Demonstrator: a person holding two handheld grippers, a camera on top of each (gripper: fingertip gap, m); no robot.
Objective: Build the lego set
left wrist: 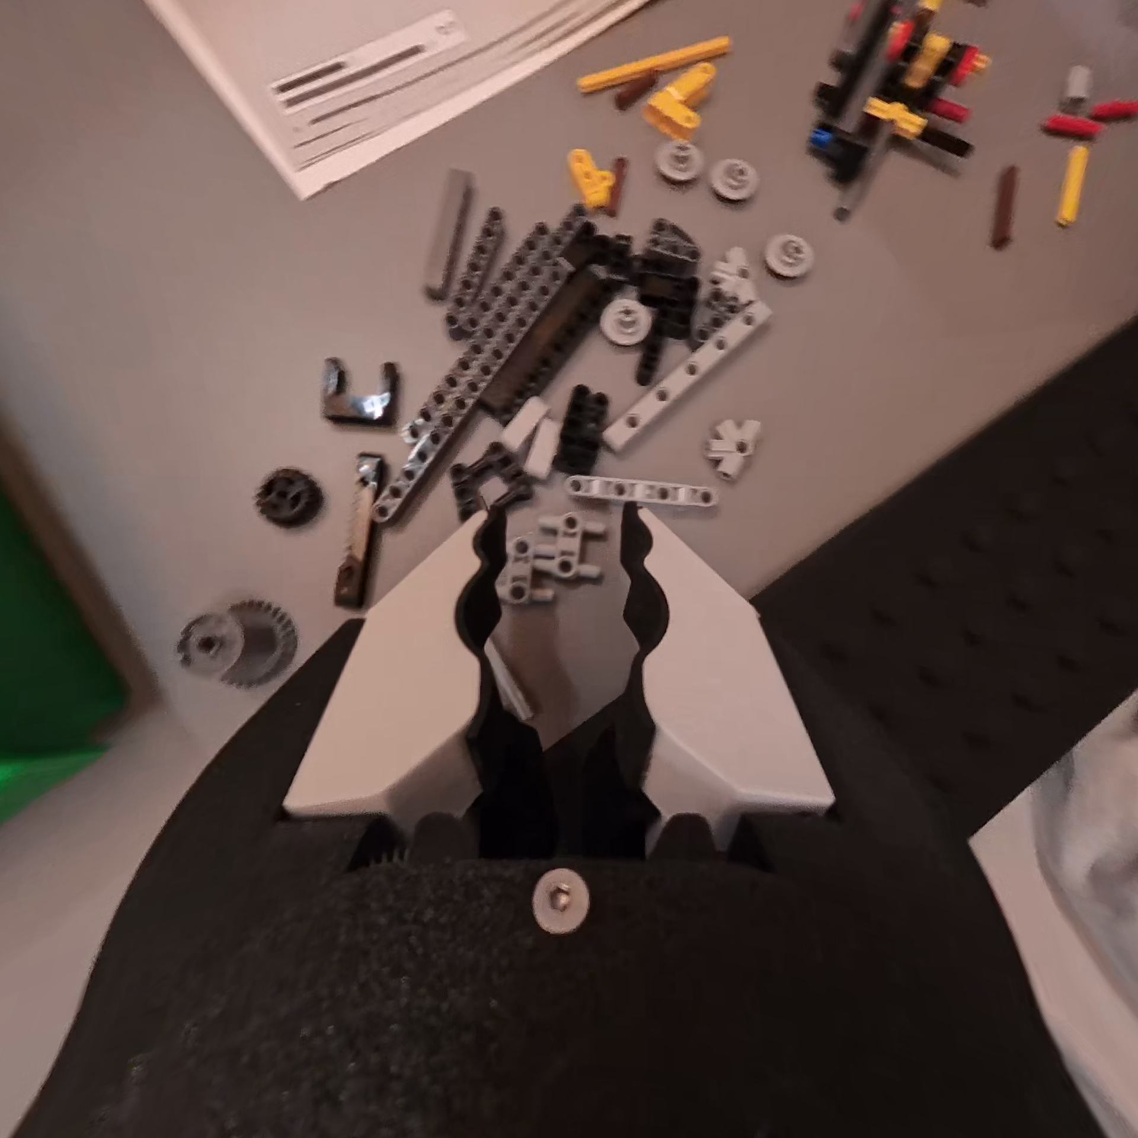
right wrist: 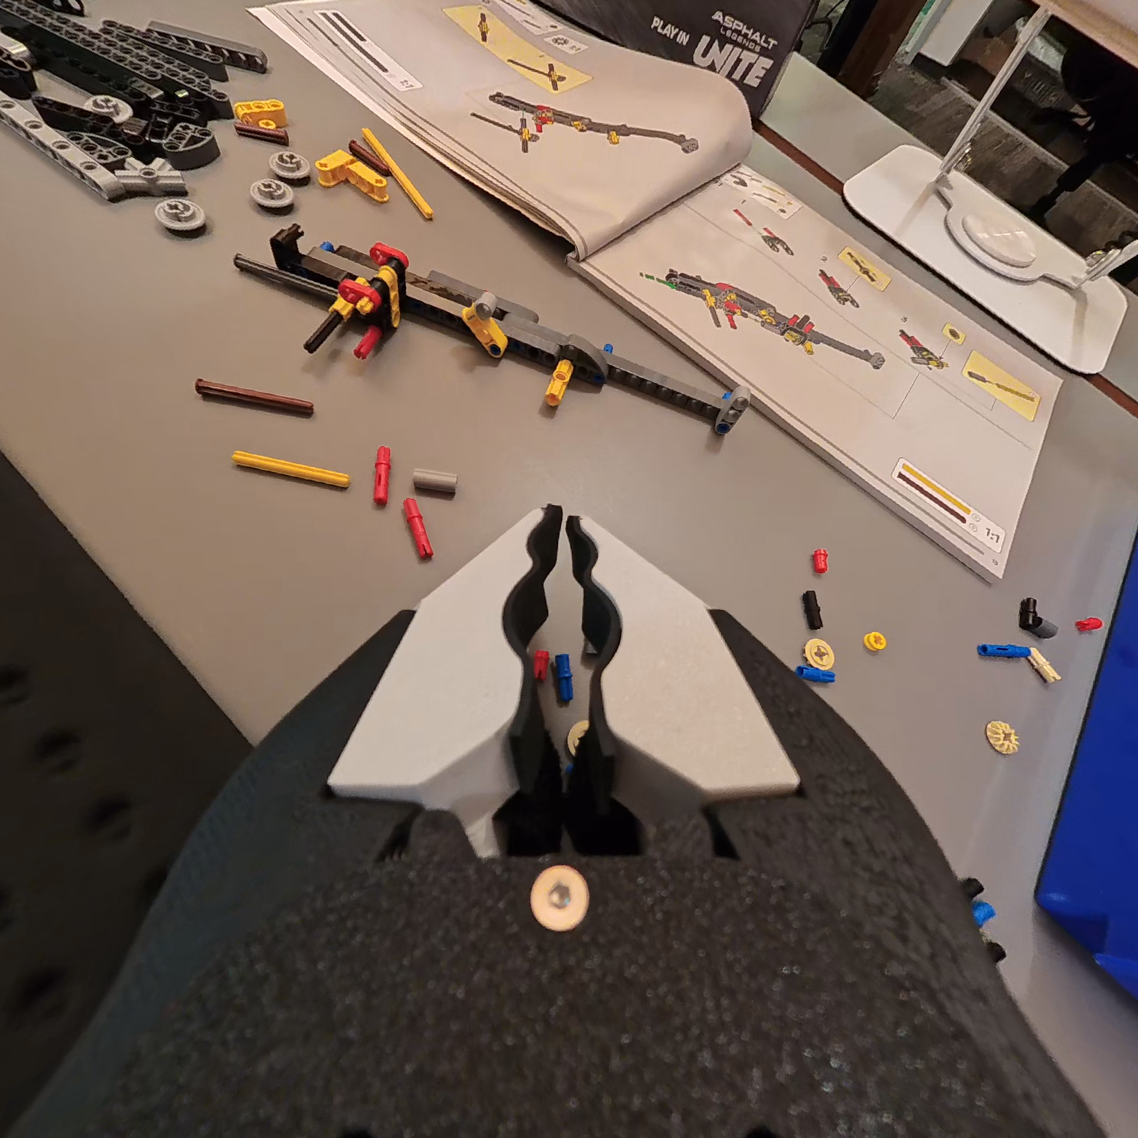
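Now, on the left side of the grey table [right wrist: 185,554] lies the heap of loose beams [left wrist: 529,320], black and grey, most with their long axis running up and to the right in the left wrist view. The left claw [left wrist: 557,514] hangs above them with its jaws wide apart and holds nothing; small grey connectors [left wrist: 551,557] show on the table between its fingers, not gripped. This view is blurred.

Farther right, the half-built assembly [right wrist: 492,326] lies flat on the table. It is long and thin, of dark grey and black beams, and in the right wrist view its long axis goes from upper left to lower right, toward the open instruction booklet [right wrist: 800,345]. Yellow, red and blue pins stick out from its sides.

The right claw [right wrist: 563,514] hovers near it, jaws almost together and empty. Small pins [right wrist: 813,609] lie scattered at the right, beside a blue container [right wrist: 1096,800]; its inside is not visible.
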